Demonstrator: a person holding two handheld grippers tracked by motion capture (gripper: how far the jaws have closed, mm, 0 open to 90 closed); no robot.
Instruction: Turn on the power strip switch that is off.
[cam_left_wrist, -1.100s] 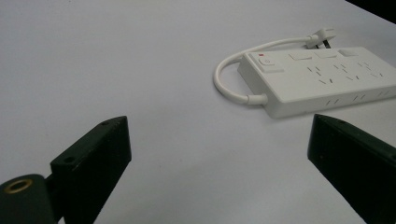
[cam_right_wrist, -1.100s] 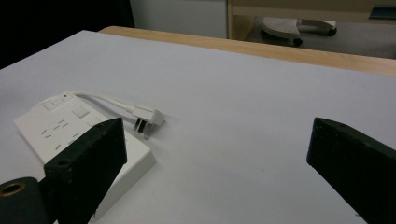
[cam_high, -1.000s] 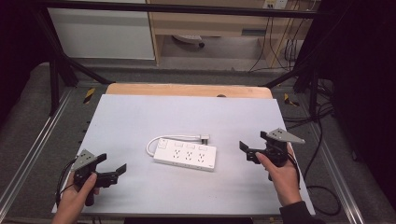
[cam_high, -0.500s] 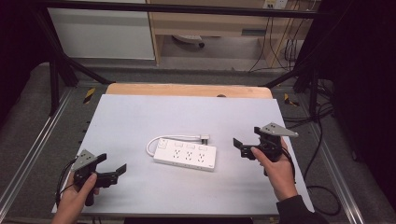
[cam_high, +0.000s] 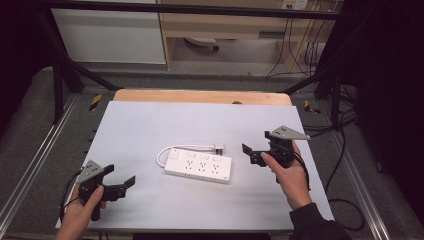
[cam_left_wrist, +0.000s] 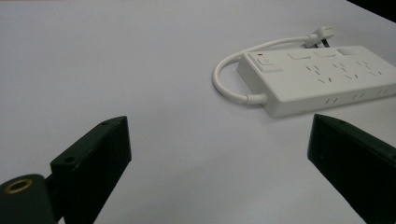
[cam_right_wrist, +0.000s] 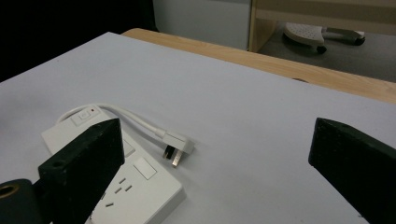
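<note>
We see the white plastic power strip (cam_high: 198, 166) lying flat mid-table, its short white cable (cam_high: 187, 148) looped behind it. Our right gripper (cam_high: 254, 153) hovers just beside it, jaws spread and empty. Our left gripper (cam_high: 120, 181) sits well apart near the table's front corner, jaws likewise wide.

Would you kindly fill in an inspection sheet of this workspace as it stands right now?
Surface: pale grey table top, wooden edge at the far side.
Job's things: white power strip lying flat near the middle, its short white cord looped behind it, plug resting on the table, not plugged in.
Clutter: nothing seen.
Grippers: left tongs open at the near left, off the strip; right tongs open, just right of the strip, holding nothing.
Cables: black cable trailing from the left tongs; more cables on the floor at right.
Surroundings: metal frame rails, cabinets beyond the table.
</note>
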